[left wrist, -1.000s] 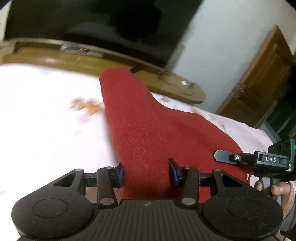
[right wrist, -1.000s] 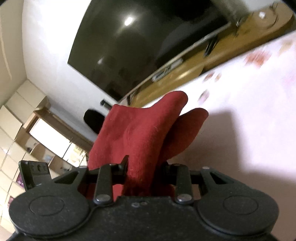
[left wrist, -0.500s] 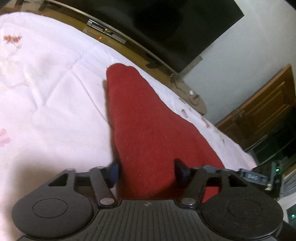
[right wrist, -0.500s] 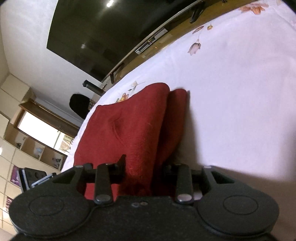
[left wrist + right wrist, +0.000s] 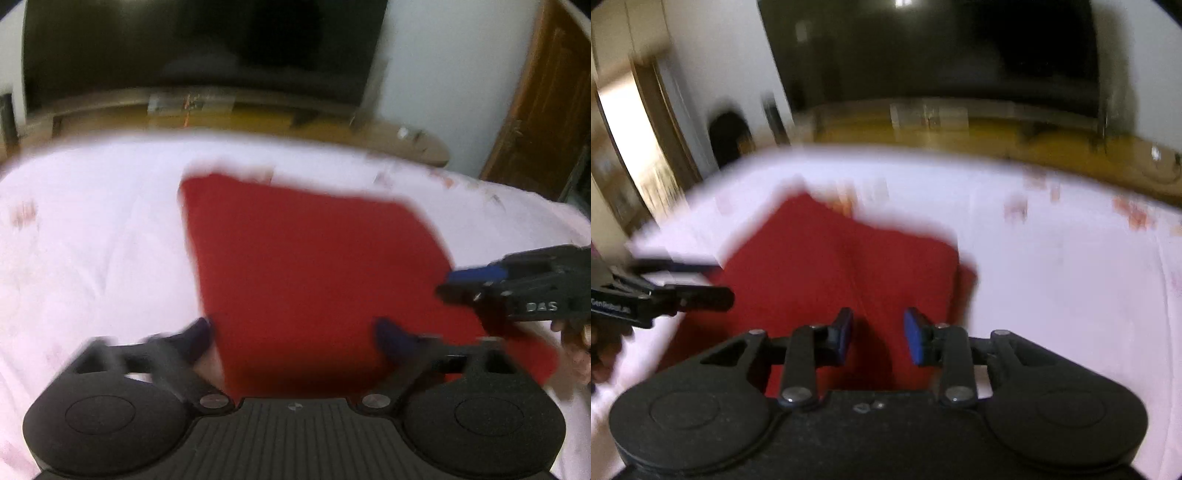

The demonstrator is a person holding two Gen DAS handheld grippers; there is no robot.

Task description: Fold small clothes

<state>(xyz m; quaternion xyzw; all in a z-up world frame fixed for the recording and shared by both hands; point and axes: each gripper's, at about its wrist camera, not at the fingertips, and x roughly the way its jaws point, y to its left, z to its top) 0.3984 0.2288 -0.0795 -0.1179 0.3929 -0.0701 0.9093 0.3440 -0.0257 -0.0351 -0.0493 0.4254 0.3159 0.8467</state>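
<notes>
1. Lying flat on the bed [image 5: 92,240], the red knit garment [image 5: 303,266] looks soft, light and floppy.
2. Left claw [image 5: 291,332] has just spread wide, released; right claw [image 5: 877,334] is released too, having just narrowed.
3. Best regripped at its 6 o'clock hem corners.

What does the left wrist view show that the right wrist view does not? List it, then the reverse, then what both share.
Only the left wrist view: a brown wooden door at right, and the right gripper coming in from the right edge.

Only the right wrist view: a bright doorway or window with wooden frame at left, a dark rounded object against the wall, and the left gripper entering from the left.

Both: the folded red knitted garment lying on the white floral bedspread, the large black television and the low wooden stand.
</notes>
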